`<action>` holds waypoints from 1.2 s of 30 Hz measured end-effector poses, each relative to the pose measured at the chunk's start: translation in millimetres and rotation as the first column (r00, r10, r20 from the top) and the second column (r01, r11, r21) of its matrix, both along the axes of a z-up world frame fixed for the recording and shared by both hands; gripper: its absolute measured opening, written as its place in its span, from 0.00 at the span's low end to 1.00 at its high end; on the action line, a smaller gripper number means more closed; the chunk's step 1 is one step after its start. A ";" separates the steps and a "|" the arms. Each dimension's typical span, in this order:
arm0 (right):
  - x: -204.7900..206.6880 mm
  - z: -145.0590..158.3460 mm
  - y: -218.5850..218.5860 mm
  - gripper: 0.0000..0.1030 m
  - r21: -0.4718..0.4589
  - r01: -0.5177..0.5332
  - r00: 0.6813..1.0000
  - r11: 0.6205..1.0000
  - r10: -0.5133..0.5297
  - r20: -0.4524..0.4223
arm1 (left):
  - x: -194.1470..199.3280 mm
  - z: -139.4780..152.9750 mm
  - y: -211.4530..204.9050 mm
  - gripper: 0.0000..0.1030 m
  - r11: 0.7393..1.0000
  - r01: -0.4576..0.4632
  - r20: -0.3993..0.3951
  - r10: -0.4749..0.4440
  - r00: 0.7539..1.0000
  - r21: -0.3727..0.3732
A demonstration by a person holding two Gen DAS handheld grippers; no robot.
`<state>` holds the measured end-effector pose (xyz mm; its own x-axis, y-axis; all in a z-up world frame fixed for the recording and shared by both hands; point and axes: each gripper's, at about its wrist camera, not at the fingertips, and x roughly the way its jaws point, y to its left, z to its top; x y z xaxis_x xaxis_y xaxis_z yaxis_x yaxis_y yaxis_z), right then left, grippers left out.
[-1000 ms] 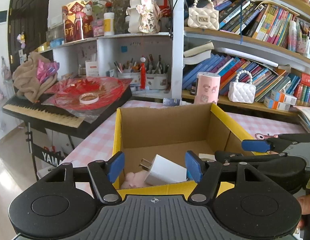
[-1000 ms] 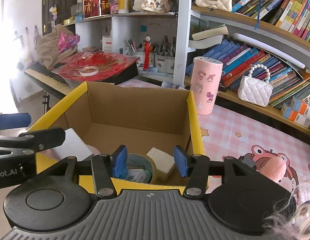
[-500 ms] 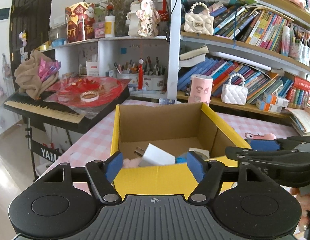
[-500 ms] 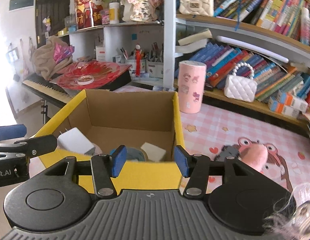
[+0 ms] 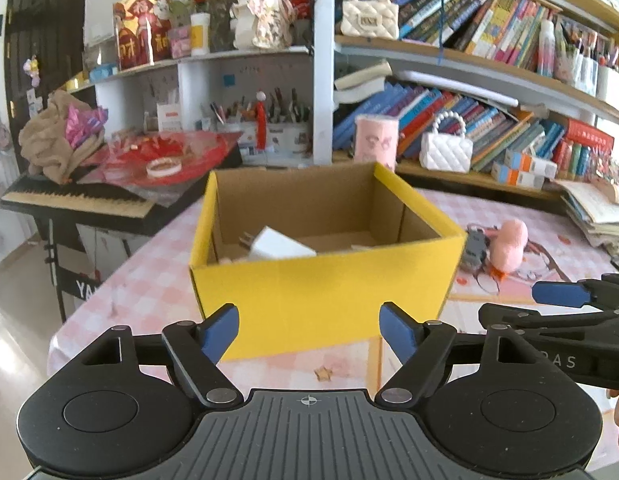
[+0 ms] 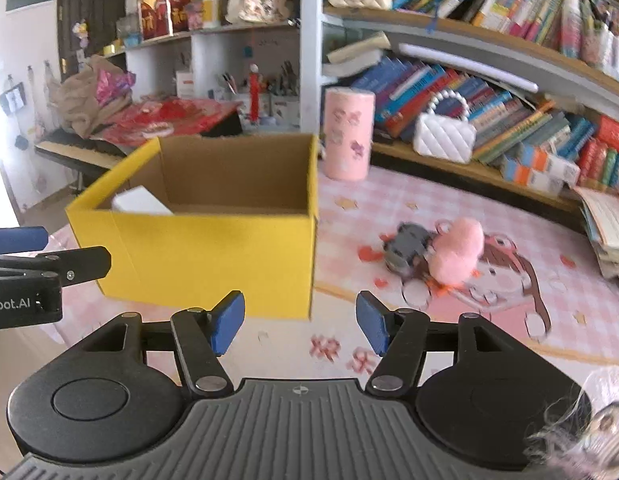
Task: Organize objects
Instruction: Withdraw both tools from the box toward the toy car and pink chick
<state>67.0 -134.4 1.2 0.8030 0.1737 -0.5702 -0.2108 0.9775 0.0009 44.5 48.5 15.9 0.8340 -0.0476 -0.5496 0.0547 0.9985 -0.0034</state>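
- Down at the near edge of the table, the left gripper [image 5: 309, 330] has its blue-padded jaws spread wide with nothing between them, hanging in the air just short of the yellow cardboard box [image 5: 321, 292].
- Same deal with the right gripper [image 6: 300, 326]: jaws wide apart, nothing in them, pointed at the box's right front corner and the bare tablecloth beside it.
- Both grippers sit side by side, the right one's blue-tipped finger poking into the left camera's view from the right.
- That open-topped box with plain brown insides stands on the pink checked cartoon tablecloth [image 6: 489, 344]. A white plug-in charger block [image 5: 275, 246] lies tilted in the left part of it, prongs pointing to the left. Something pale sits further right inside, too hidden to name.
- Right of the box, apart from it, a pink plush toy [image 6: 457, 254] lies on the cloth touching a small grey gadget [image 6: 405, 246], pretty blurry.
- Behind the box stands a pink cylinder canister with cartoon prints [image 6: 348, 134], upright.
- Further back there's a white quilted handbag with a pearl handle [image 6: 443, 136] on the low shelf against slanting books, and off to the left a black keyboard piano [image 5: 81, 202] loaded with red stuff.
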 end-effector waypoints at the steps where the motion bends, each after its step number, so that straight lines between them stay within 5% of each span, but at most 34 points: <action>1: -1.9 -2.5 -2.3 0.58 0.002 0.007 1.000 1.000 -0.007 -0.008 | -1.1 -2.1 -2.1 0.77 1.000 0.004 -0.009 -0.004 1.000 0.002; 13: -24.7 -23.4 -30.1 0.61 0.000 0.086 0.993 0.996 -0.086 -0.079 | -6.2 -20.7 -33.0 0.81 0.997 0.071 -0.098 -0.069 0.993 0.014; 36: -44.4 -29.1 -99.8 0.66 -0.011 0.263 0.959 0.965 -0.262 -0.103 | 8.7 -29.2 -109.8 0.81 0.969 0.245 -0.133 -0.240 0.962 0.020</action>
<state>22.6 -234.1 -28.0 0.7576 -0.0338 -0.6519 0.0546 0.9984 0.0117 53.3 -61.3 -13.3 0.7222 -0.2181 -0.6563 0.2967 0.9549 0.0091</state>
